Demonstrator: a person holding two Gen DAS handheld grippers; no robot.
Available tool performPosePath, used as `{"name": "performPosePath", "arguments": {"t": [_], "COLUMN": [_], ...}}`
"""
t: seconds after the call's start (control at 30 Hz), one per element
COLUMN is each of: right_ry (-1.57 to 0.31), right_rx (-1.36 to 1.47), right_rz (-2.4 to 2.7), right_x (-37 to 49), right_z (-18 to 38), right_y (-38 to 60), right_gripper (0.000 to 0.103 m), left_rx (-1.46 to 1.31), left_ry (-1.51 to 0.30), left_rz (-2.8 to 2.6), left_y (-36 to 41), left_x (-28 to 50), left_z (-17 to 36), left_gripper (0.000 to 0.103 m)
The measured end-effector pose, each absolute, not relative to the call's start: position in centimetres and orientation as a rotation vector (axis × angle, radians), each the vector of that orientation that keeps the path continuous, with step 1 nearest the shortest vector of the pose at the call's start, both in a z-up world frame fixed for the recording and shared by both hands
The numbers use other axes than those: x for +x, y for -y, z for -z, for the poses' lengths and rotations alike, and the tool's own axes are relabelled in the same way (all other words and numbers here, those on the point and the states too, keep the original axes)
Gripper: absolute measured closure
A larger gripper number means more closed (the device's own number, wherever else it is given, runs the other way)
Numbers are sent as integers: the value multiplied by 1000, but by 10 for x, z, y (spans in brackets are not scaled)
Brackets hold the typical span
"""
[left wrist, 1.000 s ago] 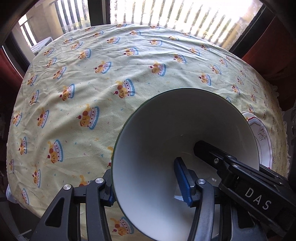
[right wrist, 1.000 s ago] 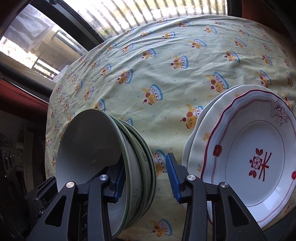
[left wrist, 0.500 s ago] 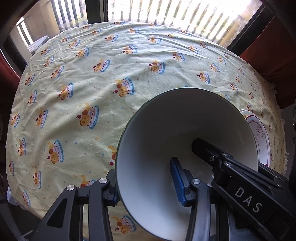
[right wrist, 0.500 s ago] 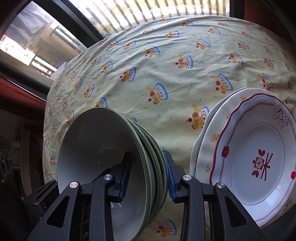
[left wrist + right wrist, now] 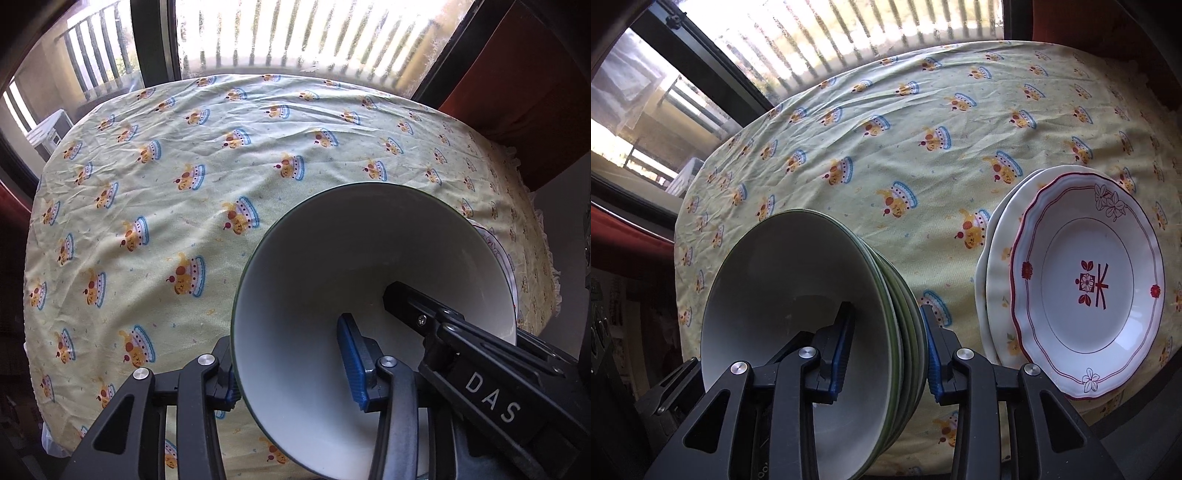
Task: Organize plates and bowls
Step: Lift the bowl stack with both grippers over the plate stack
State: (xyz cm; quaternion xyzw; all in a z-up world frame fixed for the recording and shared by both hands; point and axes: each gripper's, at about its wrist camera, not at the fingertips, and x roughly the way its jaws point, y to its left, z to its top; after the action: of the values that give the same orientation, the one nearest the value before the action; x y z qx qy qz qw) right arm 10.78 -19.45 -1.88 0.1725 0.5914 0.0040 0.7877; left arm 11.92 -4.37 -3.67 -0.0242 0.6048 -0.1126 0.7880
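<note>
A stack of several white bowls with green rims point(image 5: 790, 280) hangs tilted above the table, held from two sides. My left gripper point(image 5: 291, 369) is shut on the stack's wall, one blue pad inside the top bowl point(image 5: 369, 258) and the other outside. My right gripper point(image 5: 886, 354) is shut on the opposite wall, and its inner finger point(image 5: 402, 299) shows inside the bowl in the left wrist view. To the right lies a stack of plates point(image 5: 1086, 284), the top one white with a red rim and a flower mark. A sliver of these plates point(image 5: 506, 258) shows behind the bowl.
A yellow tablecloth with a cake pattern point(image 5: 184, 221) covers the round table. Behind its far edge is a window with balcony railings point(image 5: 295, 37). Dark red fabric point(image 5: 535, 92) stands at the back right. The near table edge runs just below the grippers.
Both grippers have closed on the bowl stack's walls. The stack has risen off the cloth, and the table and plates now look farther away.
</note>
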Motion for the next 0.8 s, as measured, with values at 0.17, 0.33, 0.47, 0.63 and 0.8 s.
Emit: {"name": "performPosePath", "arguments": {"t": [0.17,0.33,0.47,0.63,0.8], "right_ry": [-1240,-1208,-1195,-1182,-1191], "right_rx": [370,373,367,338,300], "right_rz": [15,11,-16,-68,-122], "right_x": [104,98,94,92,93], "right_z": [1,-10,-15,-18,-20], "right_y": [191,194,204,220,246], "right_gripper": [65,65,65,65,65], "left_rx": [-50,-45,-59,-90,-131], "left_ry": [-1273,-1242,-1222,-1200,-1197], "left_rz": [258,249,220,169,113], "left_y": [42,47,55,73,98], "left_x": [116,110,102,95,87], "left_z": [23,14,9,6,3], "left_gripper": [60,60,60,60,60]}}
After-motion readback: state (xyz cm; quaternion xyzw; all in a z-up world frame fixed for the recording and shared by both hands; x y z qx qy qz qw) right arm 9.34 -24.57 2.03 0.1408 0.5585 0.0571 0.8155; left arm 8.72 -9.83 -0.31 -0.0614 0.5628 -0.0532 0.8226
